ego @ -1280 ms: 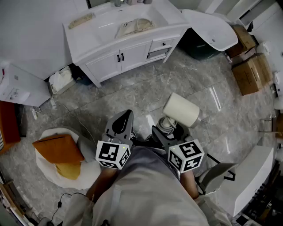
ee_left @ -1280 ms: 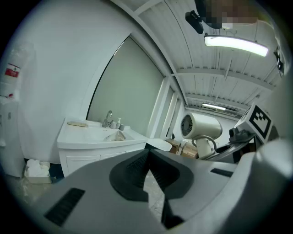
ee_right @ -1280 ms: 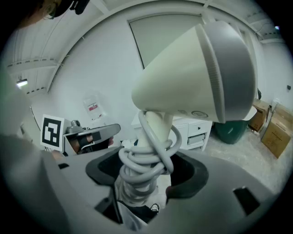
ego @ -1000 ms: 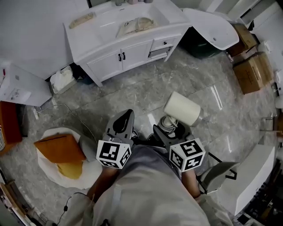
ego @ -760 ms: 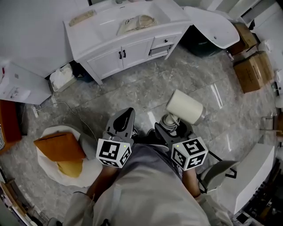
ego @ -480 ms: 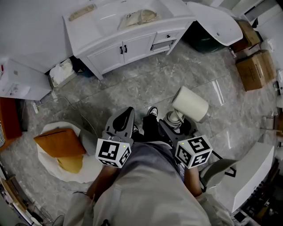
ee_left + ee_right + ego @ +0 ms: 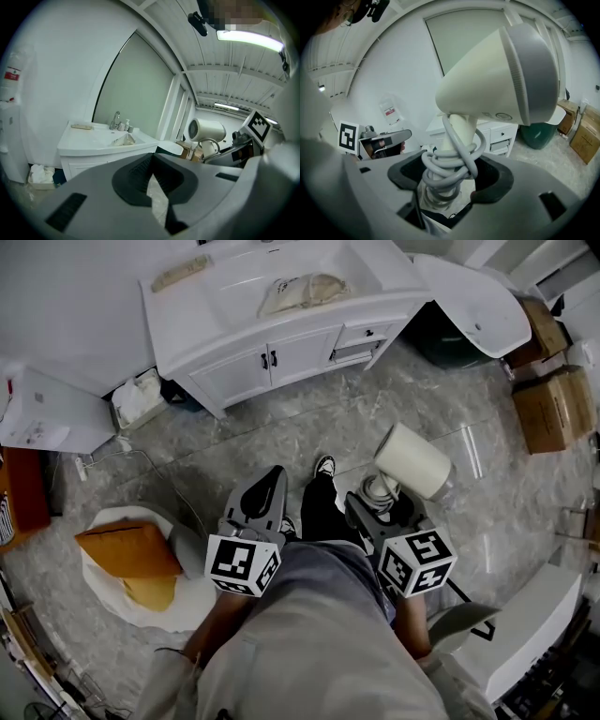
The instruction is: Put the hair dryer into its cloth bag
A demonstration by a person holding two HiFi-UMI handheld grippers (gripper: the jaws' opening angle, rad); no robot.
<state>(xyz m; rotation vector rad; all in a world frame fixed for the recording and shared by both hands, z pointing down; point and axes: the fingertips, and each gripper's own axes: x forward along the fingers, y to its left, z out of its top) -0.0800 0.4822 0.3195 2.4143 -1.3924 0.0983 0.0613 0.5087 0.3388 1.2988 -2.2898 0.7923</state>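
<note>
The person stood on the marble floor (image 7: 281, 442) facing a white vanity (image 7: 234, 357) at twelve o'clock. The right gripper (image 7: 447, 180) was clamped on the dryer (image 7: 412, 460), its jaws standing wide on either side of the handle, where the grey cord (image 7: 450, 161) was wound in loops. The cream barrel tipped up and away, toward one o'clock from that gripper. The left gripper (image 7: 152, 176) was shut tight with nothing between its jaws, pointing at the vanity just beside the right one. A crumpled cream bag (image 7: 305, 292) lay in the basin (image 7: 225, 287), well apart from the dryer. At nine o'clock an orange cushion (image 7: 127, 549) sat on a white seat (image 7: 94, 587). Cardboard boxes (image 7: 553, 399) stood off at two o'clock, near a dark green bin (image 7: 541, 133).
</note>
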